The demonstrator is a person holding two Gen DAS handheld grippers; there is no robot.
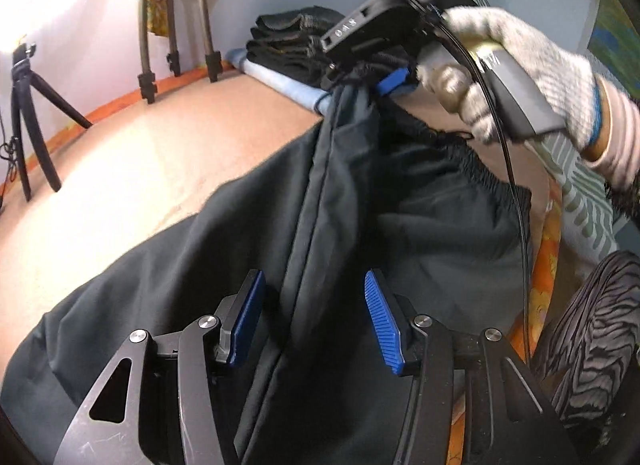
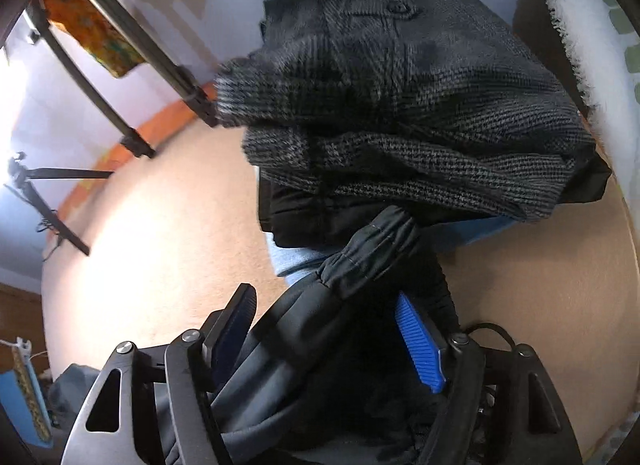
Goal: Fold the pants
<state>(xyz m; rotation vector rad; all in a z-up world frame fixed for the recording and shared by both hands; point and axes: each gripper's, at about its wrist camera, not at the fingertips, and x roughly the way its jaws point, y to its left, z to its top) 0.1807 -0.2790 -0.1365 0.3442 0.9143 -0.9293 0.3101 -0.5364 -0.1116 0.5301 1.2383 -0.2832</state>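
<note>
— Where are the pants (image 1: 240, 233) lying?
— On the floor (image 1: 160, 153), long axis running away toward the folded clothes (image 1: 288, 45).
— The grippers?
— Right gripper (image 1: 360, 81) is clamping the waistband; left gripper (image 1: 316, 321) is standing open over a seam.

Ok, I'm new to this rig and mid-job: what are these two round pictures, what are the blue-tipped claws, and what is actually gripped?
Each picture comes from a fisheye camera on a hand-held gripper, looking along its two blue-padded fingers. No robot arm: a person holds them.

Left wrist view: the left gripper is open over the dark pants, which lie on a tan surface. Further off, a gloved hand holds the right gripper, pinching the pants near the elastic waistband and lifting them.

Right wrist view: the right gripper's fingers have bunched pants fabric between them. Ahead sits a stack of folded clothes, and tripod legs stand by the wall.
</note>
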